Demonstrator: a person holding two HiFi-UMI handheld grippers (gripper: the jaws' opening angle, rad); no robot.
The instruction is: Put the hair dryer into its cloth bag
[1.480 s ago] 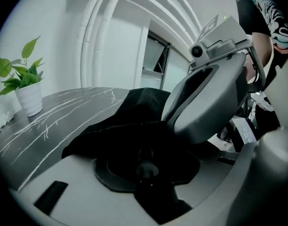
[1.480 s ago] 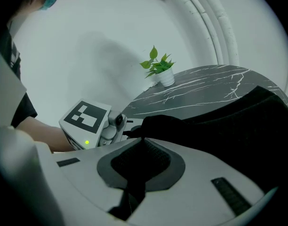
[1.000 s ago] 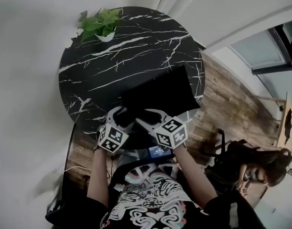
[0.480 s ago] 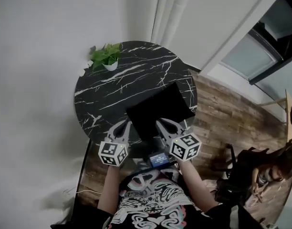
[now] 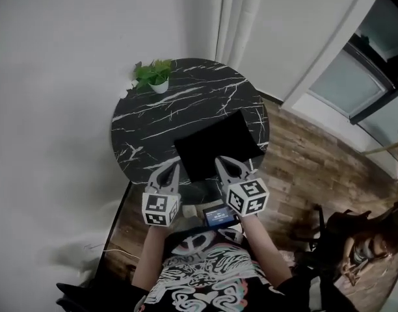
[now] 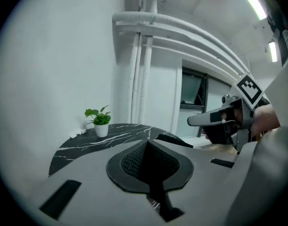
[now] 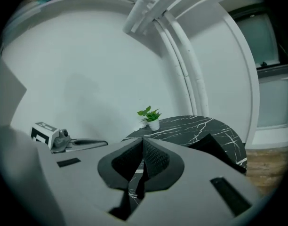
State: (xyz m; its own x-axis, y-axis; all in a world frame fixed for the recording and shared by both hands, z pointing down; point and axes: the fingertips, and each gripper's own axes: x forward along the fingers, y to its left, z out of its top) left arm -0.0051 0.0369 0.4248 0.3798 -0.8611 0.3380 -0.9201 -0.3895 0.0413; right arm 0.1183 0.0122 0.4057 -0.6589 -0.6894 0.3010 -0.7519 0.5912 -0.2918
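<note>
Both grippers off the bag, hair dryer out of sight

The flat black cloth bag (image 5: 218, 145) lies mid-frame in the head view, on the lower right part of the round black marble table (image 5: 153, 119). My left gripper (image 5: 173, 168) and right gripper (image 5: 222, 162) were spread at its near edge a second ago; both have just closed on nothing, pads pressed together, and lifted clear. I judge the packing done or nearly so. I see no hair dryer anywhere, though, and the dark cloth hides both its contents and its mouth.
</note>
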